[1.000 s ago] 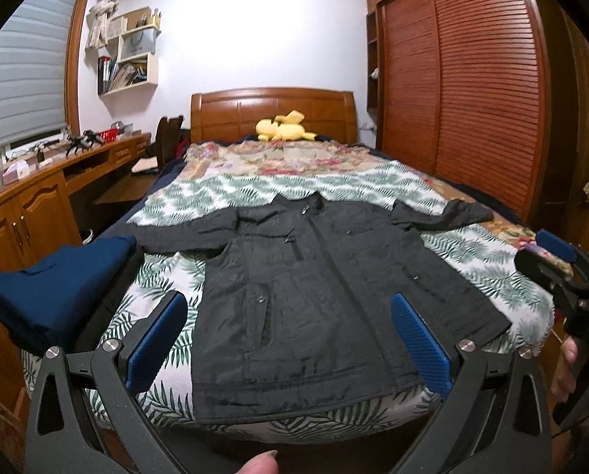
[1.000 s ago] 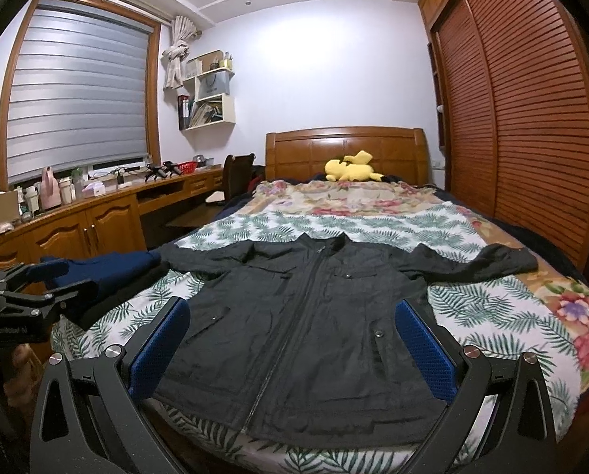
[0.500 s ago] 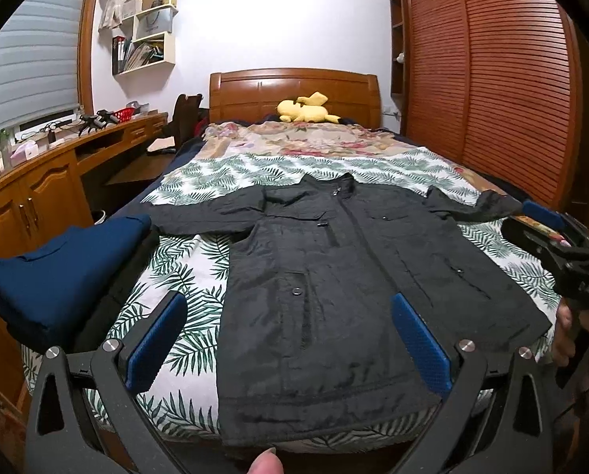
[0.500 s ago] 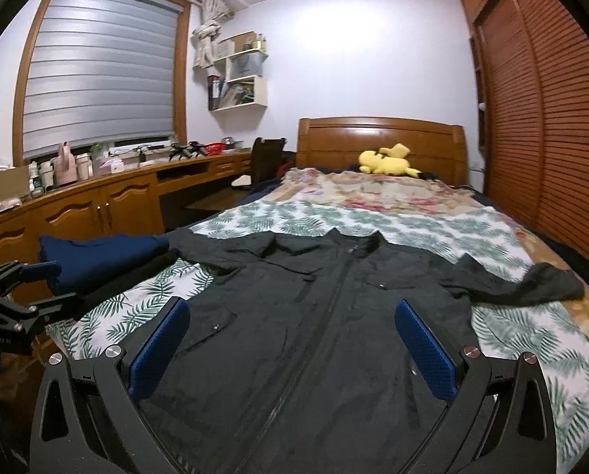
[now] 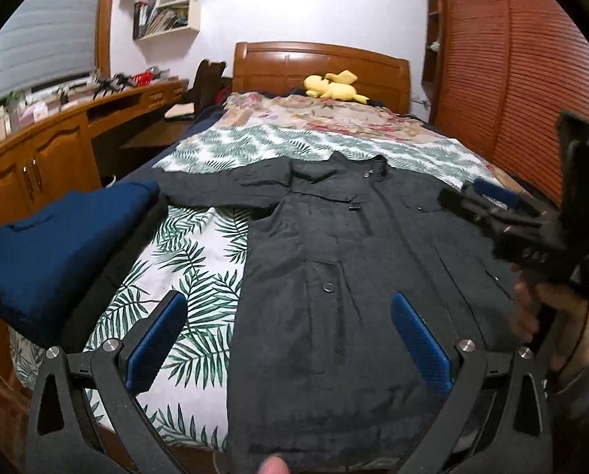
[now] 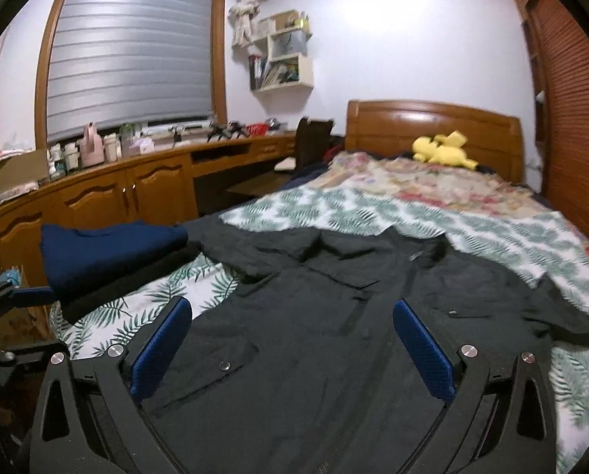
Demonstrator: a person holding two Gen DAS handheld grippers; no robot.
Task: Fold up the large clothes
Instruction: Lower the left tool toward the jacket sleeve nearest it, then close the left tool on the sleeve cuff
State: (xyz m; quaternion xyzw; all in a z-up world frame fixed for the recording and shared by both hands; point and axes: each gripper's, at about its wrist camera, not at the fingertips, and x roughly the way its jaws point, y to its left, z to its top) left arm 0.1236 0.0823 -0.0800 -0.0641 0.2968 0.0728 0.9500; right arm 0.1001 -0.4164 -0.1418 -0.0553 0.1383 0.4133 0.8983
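A large black jacket lies flat and face up on the bed, sleeves spread to both sides, hem toward me; it also shows in the right wrist view. My left gripper is open and empty above the hem. My right gripper is open and empty over the jacket's lower body. The right gripper also shows from the left wrist view above the jacket's right side. The left gripper's tip shows at the left edge of the right wrist view.
A folded navy garment lies on a dark pile at the bed's left edge. The bed has a leaf-print sheet and a yellow plush toy by the headboard. A wooden desk runs along the left; a slatted wardrobe on the right.
Both grippers have moved forward and lower over the jacket. The right gripper has come in closer above the jacket's right side. Both stay open.
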